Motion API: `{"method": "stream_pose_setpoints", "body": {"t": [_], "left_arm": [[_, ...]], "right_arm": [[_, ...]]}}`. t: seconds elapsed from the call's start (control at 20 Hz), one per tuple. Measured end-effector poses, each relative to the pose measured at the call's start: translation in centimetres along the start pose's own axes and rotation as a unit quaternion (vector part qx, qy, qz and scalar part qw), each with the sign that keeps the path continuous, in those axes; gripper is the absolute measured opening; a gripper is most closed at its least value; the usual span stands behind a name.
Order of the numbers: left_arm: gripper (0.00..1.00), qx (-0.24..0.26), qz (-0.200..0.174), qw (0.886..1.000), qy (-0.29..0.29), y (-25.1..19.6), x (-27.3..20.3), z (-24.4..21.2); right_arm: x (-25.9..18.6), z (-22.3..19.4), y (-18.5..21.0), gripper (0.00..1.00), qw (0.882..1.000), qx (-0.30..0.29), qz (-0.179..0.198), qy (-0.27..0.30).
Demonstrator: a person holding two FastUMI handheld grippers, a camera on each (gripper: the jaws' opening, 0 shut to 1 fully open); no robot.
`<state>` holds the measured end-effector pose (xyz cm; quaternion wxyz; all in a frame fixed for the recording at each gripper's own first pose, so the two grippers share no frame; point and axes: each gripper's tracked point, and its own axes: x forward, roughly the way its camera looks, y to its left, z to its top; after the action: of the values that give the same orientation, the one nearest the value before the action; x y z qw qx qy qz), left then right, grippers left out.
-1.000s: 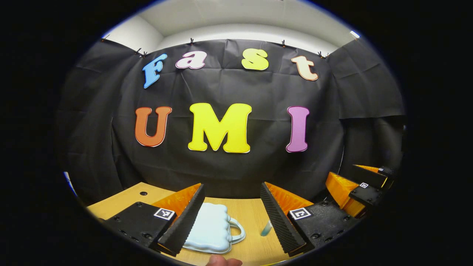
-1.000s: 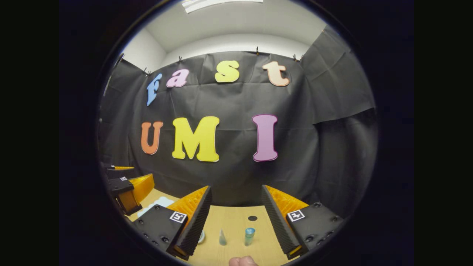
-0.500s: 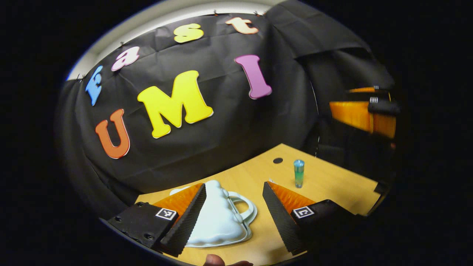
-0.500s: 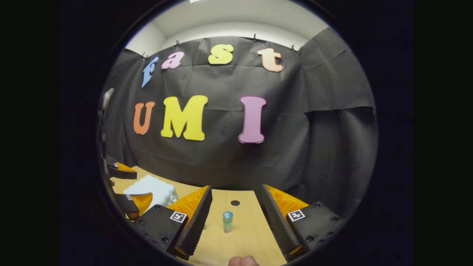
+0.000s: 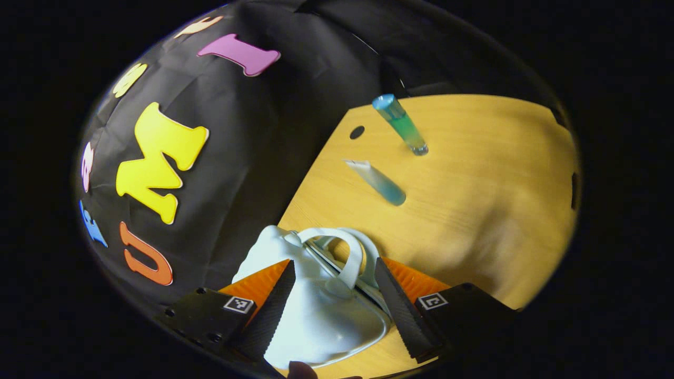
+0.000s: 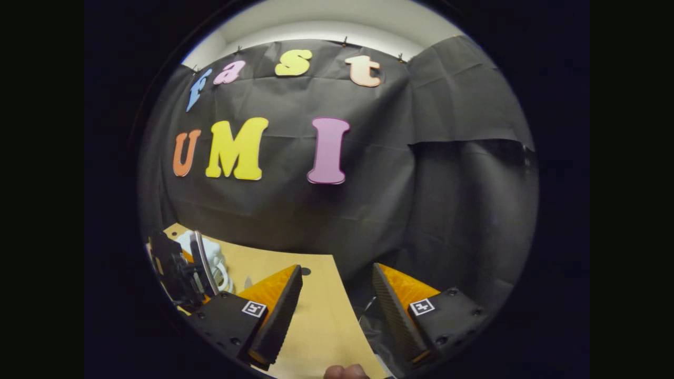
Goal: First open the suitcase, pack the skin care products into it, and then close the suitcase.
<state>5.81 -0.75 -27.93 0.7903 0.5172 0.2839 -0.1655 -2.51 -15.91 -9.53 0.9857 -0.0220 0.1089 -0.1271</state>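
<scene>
- Rolled sideways since half a second ago, the left gripper (image 5: 334,295) now straddles the white suitcase (image 5: 316,316) on the wooden table (image 5: 474,210), fingers spread, not clamping;
- right gripper (image 6: 337,305) released, over the table edge;
- tube (image 5: 376,181) and bottle (image 5: 400,123) stand well apart from the suitcase.

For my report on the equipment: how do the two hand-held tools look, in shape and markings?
The left tool and right tool match: two wedge-shaped fingers with ribbed inner faces, mounted on black bolted blocks. Each block carries a small square black-and-white marker.
</scene>
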Motion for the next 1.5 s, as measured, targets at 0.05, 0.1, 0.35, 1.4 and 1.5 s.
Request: {"method": "stream_pose_setpoints", "body": {"t": [0.05, 0.1, 0.35, 1.4, 1.5], "left_arm": [[0.97, 0.003, -0.005, 1.000, 0.010, -0.4, 0.8, -0.2], [0.96, 0.004, -0.012, 1.000, 0.015, -0.7, 1.9, -0.5], [0.92, 0.057, -0.007, 0.996, 0.060, -0.9, 4.3, -1.2], [0.07, -0.010, 0.040, 0.999, 0.010, 7.6, 0.4, 0.0], [0.05, -0.059, 0.054, 0.996, -0.034, 11.1, -1.5, 0.3]], "right_arm": [[0.1, -0.3, -0.6, 0.80, 1.000, 0.004, -0.007, 0.003], [0.1, -0.4, -1.1, 0.80, 1.000, 0.005, -0.013, 0.005], [-0.4, -1.5, -3.0, 0.80, 0.999, 0.008, -0.036, 0.017], [-2.1, -0.5, 1.7, 0.80, 1.000, 0.018, -0.023, 0.009], [-2.3, 0.6, 3.8, 0.80, 1.000, 0.011, -0.003, -0.002]]}}
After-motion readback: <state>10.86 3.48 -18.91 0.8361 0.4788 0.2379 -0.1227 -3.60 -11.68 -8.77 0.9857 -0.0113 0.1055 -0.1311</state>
